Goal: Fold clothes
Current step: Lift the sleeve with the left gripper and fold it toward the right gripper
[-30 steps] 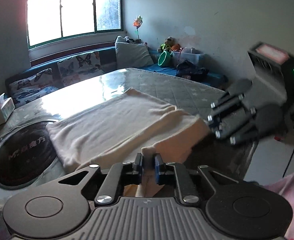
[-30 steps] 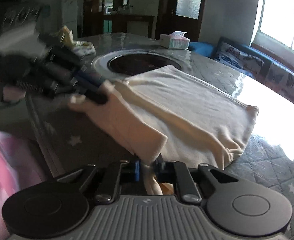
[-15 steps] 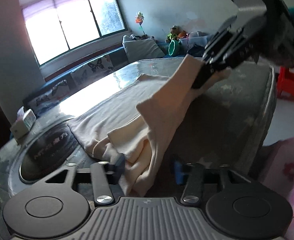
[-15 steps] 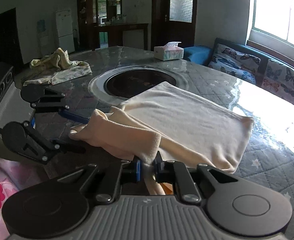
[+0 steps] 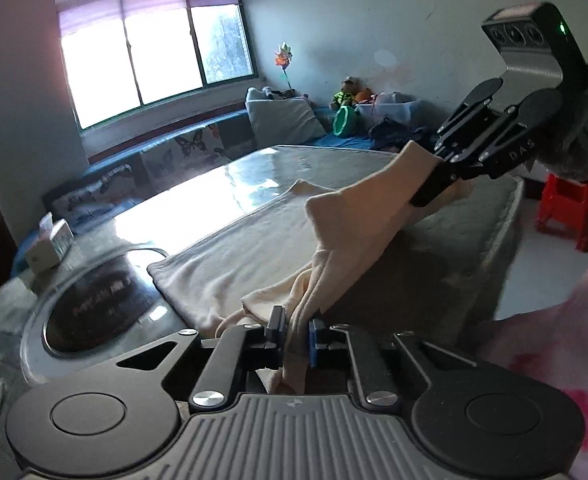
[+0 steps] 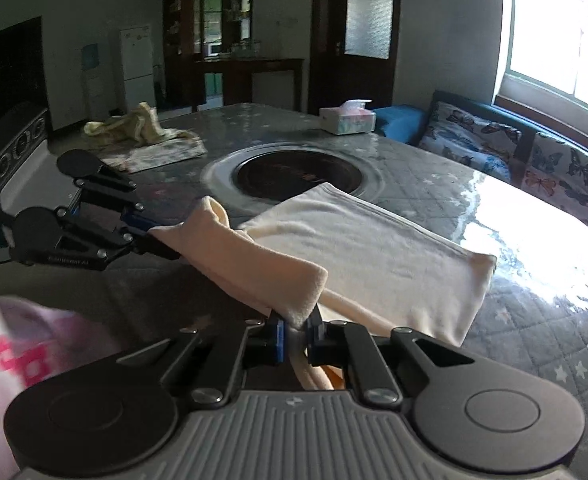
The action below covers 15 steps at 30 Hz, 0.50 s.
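A cream garment [image 5: 246,256] [image 6: 374,248] lies partly folded on the quilted grey table [image 6: 534,340]. Its near edge is lifted off the surface and stretched between both grippers. My left gripper [image 5: 294,336] has a bunched end of that edge between its pads, and its jaws are closing on it. The right wrist view shows that gripper [image 6: 150,236] from the side, at the left end of the raised strip. My right gripper [image 6: 296,336] is shut on the other end of the strip. The left wrist view shows it [image 5: 426,196] held high at the right.
A round dark hob [image 6: 294,172] is set into the table just beyond the garment. A tissue box [image 6: 348,120] and a heap of other clothes [image 6: 142,132] lie farther back. A red stool [image 5: 566,208] stands past the table's edge. A pink sleeve [image 5: 554,340] shows nearby.
The near edge of the garment has come up off the table between the two grippers. My left jaws spread apart half a second ago and have closed back onto the cloth. The right gripper rose.
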Each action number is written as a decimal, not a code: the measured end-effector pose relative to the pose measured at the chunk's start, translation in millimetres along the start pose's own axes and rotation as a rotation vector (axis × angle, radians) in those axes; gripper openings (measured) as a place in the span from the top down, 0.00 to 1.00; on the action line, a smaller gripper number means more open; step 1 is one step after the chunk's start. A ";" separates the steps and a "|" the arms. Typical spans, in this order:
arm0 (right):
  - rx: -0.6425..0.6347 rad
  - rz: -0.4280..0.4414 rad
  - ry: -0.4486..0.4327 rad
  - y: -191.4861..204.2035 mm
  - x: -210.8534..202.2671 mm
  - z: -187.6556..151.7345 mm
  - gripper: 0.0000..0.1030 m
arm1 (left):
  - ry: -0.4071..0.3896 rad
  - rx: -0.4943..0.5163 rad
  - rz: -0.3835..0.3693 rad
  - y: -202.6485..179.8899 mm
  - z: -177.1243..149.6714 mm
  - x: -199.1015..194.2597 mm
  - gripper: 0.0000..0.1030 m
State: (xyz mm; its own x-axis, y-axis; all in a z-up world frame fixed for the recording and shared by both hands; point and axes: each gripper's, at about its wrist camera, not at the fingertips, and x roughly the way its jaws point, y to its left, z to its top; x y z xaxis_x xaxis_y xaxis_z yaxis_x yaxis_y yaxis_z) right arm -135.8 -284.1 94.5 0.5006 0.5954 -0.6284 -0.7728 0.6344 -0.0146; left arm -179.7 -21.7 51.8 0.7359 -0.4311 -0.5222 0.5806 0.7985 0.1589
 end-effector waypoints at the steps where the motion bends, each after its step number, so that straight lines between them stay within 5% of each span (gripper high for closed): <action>1: -0.005 0.012 0.007 4.8 -8.4 -0.4 0.92 | 0.005 -0.021 -0.015 -2.7 1.0 -7.1 0.88; 7: -0.016 0.072 0.059 20.7 -32.4 3.4 0.92 | 0.018 -0.076 -0.035 -7.3 8.8 -29.8 0.88; 15: -0.020 0.051 0.038 -17.4 -8.9 39.6 0.92 | 0.002 -0.080 -0.017 27.7 36.4 4.2 0.88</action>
State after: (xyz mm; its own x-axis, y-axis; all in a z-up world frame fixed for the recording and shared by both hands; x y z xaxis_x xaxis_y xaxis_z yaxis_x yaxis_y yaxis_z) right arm -111.3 -280.9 131.2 0.4453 0.6074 -0.6578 -0.8049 0.5934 0.0031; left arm -147.8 -16.7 84.6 0.7254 -0.4442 -0.5258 0.5634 0.8220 0.0828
